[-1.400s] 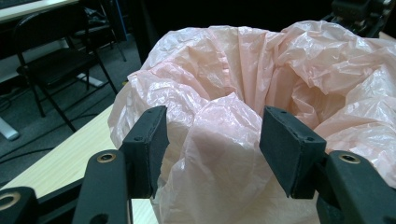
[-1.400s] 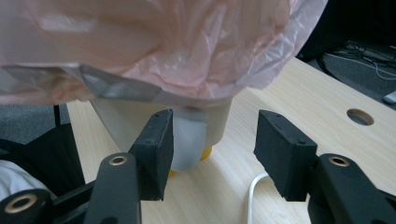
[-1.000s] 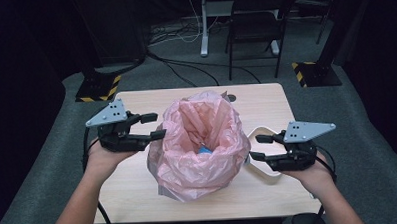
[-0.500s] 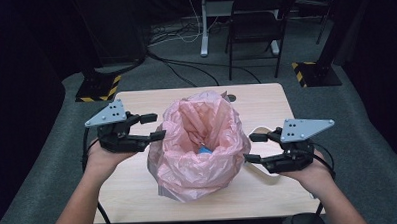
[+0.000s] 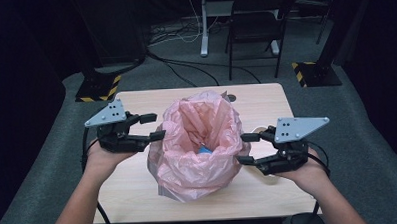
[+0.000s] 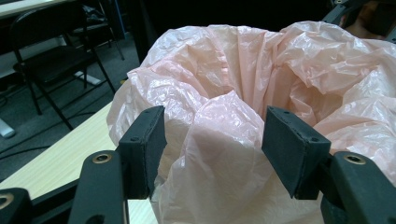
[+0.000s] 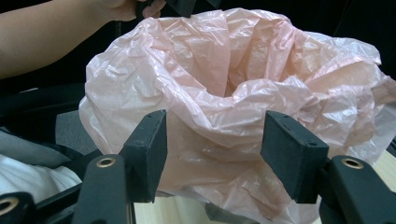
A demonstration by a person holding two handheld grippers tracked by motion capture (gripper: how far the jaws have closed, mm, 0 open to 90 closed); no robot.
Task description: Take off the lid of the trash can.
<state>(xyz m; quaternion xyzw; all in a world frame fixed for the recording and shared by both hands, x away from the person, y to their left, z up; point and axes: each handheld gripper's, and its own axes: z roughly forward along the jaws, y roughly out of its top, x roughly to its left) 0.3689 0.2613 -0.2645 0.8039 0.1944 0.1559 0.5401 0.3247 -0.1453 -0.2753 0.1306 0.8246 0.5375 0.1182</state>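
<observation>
fingers of left gripper (image 5: pixel 154 126) and right gripper (image 5: pixel 244 149) stand wide, gripping nothing, flanking the pink bag (image 5: pixel 200 142) at counter (image 5: pixel 129 189) centre, positioned to take its rim; the right fingers just widened.

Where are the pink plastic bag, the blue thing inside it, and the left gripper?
pink plastic bag (image 5: pixel 188 167), high view, front wall
blue thing (image 5: pixel 205 150), high view, visible top
left gripper (image 5: pixel 153 126), high view, midway between fingertips

No readable text, labels, brands or numbers anywhere. Only markings: yellow-black hazard stripes on two floor stand bases (image 5: pixel 96 87), far left and far right (image 5: pixel 310 73).
</observation>
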